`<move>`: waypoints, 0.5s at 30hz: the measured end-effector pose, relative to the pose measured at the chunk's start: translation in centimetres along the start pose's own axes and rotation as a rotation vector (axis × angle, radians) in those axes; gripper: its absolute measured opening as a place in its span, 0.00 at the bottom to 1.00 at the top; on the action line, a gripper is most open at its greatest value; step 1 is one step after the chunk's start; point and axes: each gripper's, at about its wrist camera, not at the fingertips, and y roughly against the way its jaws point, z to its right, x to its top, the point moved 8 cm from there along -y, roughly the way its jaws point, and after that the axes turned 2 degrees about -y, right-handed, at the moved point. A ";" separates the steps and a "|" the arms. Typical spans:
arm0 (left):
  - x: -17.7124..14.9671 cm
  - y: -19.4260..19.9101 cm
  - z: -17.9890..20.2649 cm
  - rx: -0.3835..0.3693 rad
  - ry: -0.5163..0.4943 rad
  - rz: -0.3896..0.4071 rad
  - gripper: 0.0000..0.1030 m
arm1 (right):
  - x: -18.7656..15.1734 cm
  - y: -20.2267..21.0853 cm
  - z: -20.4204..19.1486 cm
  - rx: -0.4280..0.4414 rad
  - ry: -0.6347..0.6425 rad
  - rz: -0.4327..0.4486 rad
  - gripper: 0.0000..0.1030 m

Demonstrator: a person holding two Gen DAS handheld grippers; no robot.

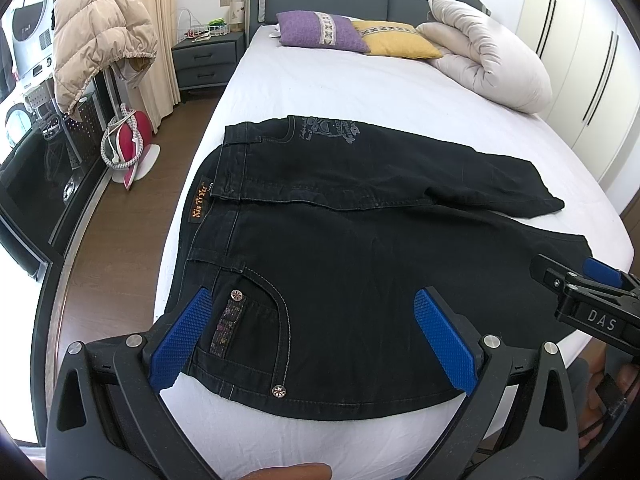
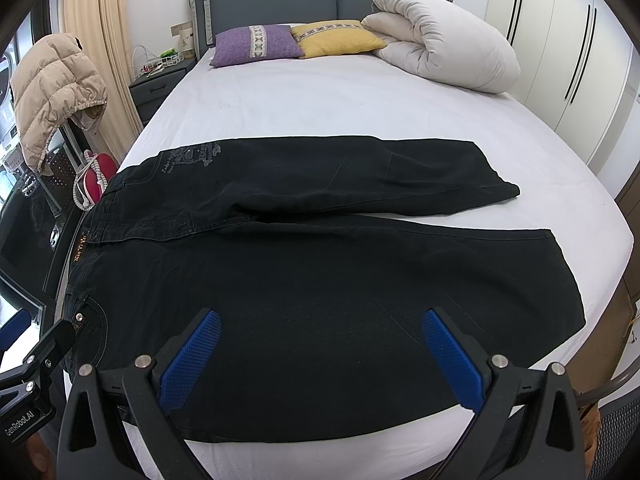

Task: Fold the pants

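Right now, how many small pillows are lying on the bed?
2. The purple pillow lies near the headboard, and the yellow pillow lies beside it, next to the rolled duvet. The duvet may hide others.

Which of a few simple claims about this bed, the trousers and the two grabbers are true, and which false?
1. The black pants lie spread flat on the bed. True.
2. The left gripper clamps the waistband. False: its fingers stand apart, gripping nothing.
3. The purple cushion sits beside the yellow cushion. True.
4. The right gripper is shut. False: open.
5. The pants are folded in half. False: both legs lie side by side.
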 end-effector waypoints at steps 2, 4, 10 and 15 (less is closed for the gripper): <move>-0.1 -0.1 0.0 0.000 0.000 -0.002 1.00 | 0.0 0.0 0.0 0.001 0.000 -0.001 1.00; -0.1 -0.1 0.0 0.000 0.000 -0.002 1.00 | 0.0 0.0 0.0 0.001 0.000 -0.001 1.00; -0.1 -0.1 0.0 -0.001 0.001 -0.004 1.00 | -0.1 -0.1 -0.2 0.001 0.001 -0.002 1.00; -0.1 -0.1 0.0 0.000 0.000 -0.004 1.00 | -0.2 -0.1 -0.5 0.002 0.002 -0.004 1.00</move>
